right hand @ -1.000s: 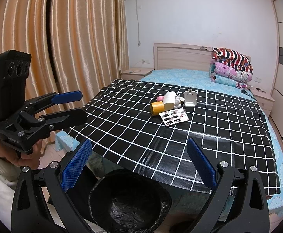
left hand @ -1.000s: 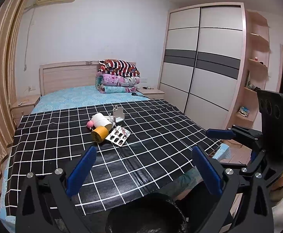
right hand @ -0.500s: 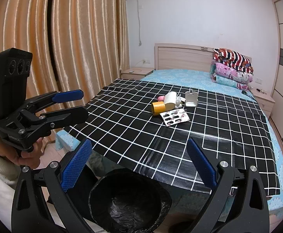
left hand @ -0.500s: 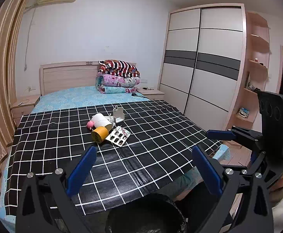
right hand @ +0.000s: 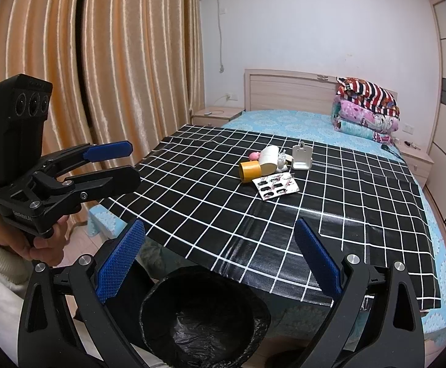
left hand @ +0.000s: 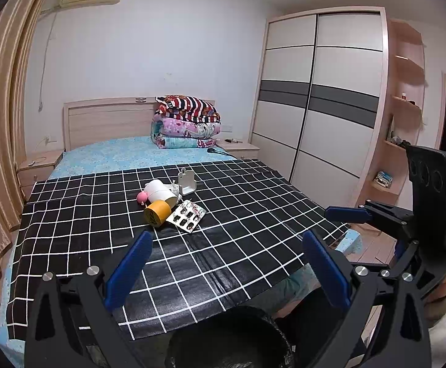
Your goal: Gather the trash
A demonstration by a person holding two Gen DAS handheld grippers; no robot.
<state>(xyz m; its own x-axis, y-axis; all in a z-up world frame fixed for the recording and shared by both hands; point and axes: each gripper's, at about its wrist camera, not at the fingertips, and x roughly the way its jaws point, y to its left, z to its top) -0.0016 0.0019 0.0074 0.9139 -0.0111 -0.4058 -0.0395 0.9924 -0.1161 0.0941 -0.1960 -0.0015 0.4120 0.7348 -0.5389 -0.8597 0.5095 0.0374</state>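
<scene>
A small heap of trash lies mid-bed on the black checked cloth (left hand: 238, 245): a yellow tape roll (left hand: 156, 212) (right hand: 249, 170), a white roll (left hand: 159, 190) (right hand: 268, 159), a pink ball (left hand: 141, 197), a white plastic holder (left hand: 186, 181) (right hand: 301, 155) and a used pill blister sheet (left hand: 186, 216) (right hand: 275, 186). A bin lined with a black bag (right hand: 206, 316) (left hand: 229, 337) stands on the floor at the bed's foot. My left gripper (left hand: 227, 262) and right gripper (right hand: 218, 259) are open, empty, above the bin and well short of the trash.
Folded quilts (left hand: 187, 122) are stacked at the headboard. A sliding wardrobe (left hand: 321, 101) and corner shelves stand to the right, orange curtains (right hand: 100, 61) to the left. Bedside cabinets (left hand: 37, 165) flank the bed.
Both grippers have shifted very slightly; the views are nearly the same. Nothing has been picked up or moved.
</scene>
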